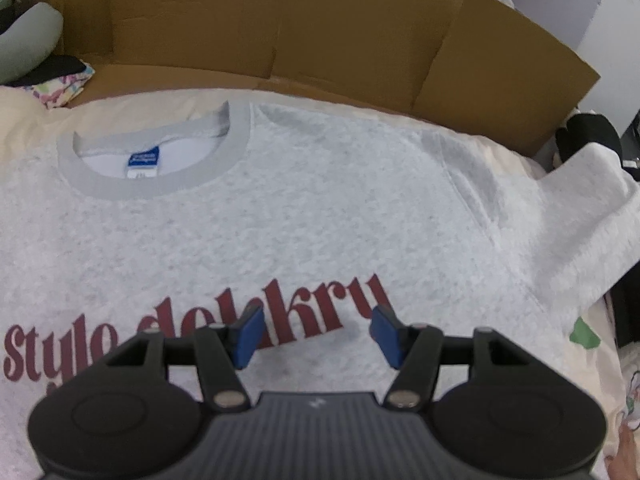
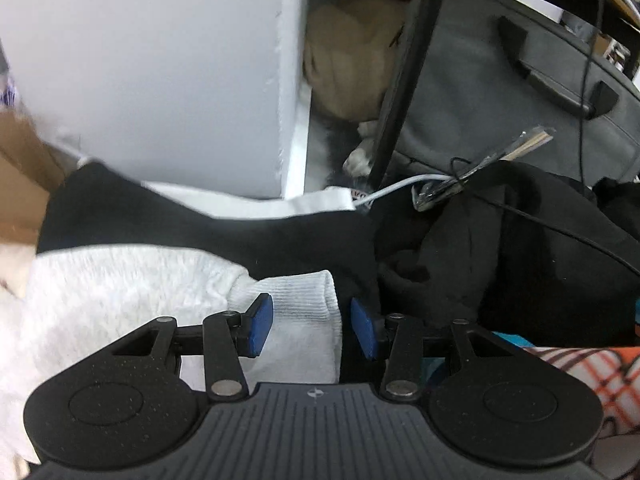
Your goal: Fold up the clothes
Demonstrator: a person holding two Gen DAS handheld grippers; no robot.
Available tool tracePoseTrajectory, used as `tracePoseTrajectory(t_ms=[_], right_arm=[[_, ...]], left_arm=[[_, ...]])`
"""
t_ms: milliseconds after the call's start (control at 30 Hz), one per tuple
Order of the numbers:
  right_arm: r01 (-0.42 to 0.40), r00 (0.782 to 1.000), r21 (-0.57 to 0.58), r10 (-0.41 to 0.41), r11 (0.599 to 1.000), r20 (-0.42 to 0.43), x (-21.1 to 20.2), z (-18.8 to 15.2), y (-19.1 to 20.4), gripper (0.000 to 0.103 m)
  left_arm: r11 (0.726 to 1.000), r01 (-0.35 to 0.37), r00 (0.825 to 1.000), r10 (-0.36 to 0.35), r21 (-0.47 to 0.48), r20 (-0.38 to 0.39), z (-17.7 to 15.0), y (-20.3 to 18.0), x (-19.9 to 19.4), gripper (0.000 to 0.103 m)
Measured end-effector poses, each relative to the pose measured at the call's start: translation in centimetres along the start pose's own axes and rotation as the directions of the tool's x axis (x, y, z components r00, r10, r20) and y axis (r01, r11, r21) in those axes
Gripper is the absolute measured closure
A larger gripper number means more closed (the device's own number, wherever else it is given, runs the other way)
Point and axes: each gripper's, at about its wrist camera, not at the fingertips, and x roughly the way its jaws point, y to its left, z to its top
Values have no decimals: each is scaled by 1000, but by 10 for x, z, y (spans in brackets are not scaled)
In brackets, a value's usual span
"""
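A grey sweatshirt (image 1: pixel 304 216) lies flat, front up, before a cardboard box (image 1: pixel 320 24), no fold made yet. The left claw (image 1: pixel 316 334) hovers over it, parted and empty; the right claw (image 2: pixel 311 328) straddles the ribbed cuff (image 2: pixel 304 312), pads not pressing.

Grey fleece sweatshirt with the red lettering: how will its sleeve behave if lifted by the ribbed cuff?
Probably floppy: the grey fleece sweatshirt lies flat and creased. Its ribbed white cuff looks thick and textured, so slipping seems unlikely. The sleeve would likely drape and drag the body along.
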Motion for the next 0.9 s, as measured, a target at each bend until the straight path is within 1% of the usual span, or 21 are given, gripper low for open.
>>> tracePoseTrajectory(t_ms=[100, 133, 167, 200, 233, 267, 300, 400, 567, 800, 900], right_arm=[[-17, 1000, -3, 17, 1000, -1, 4, -4, 4, 53], [-14, 1000, -24, 13, 1000, -5, 5, -5, 8, 53], [-10, 1000, -45, 10, 999, -10, 7, -6, 11, 57], [-2, 1000, -68, 1, 998, -9, 9, -7, 15, 63], [10, 1000, -83, -10, 997, -6, 8, -7, 17, 71], [13, 1000, -94, -13, 995, -6, 6, -7, 19, 87], [21, 1000, -106, -22, 994, -3, 3, -5, 22, 90], [63, 998, -149, -60, 987, 25, -10, -1, 31, 93], [111, 993, -197, -101, 974, 60, -39, 6, 39, 93], [130, 987, -245, -103, 961, 122, -100, 19, 50, 94], [123, 988, -278, -90, 953, 127, -126, 25, 61, 94]], left_arm=[[1000, 6, 1000, -6, 13, -4, -4, -3, 1, 41], [1000, 7, 1000, -7, 17, -7, -5, -4, 1, 41], [1000, 7, 1000, -7, 16, -8, -6, -4, 1, 41], [1000, 7, 1000, -7, 15, -9, -7, -4, 1, 41], [1000, 8, 1000, -8, 14, -10, -7, -4, 0, 41], [1000, 8, 1000, -8, 12, -11, -8, -3, 0, 41], [1000, 8, 1000, -8, 11, -11, -9, -3, 0, 41], [1000, 5, 1000, -5, 4, -6, -9, -2, -2, 41], [1000, 4, 1000, -4, -26, 8, -11, 1, -8, 41], [999, 14, 1000, -13, -44, 20, -12, 1, -11, 41], [999, 21, 999, -20, -49, 26, -11, 0, -11, 41]])
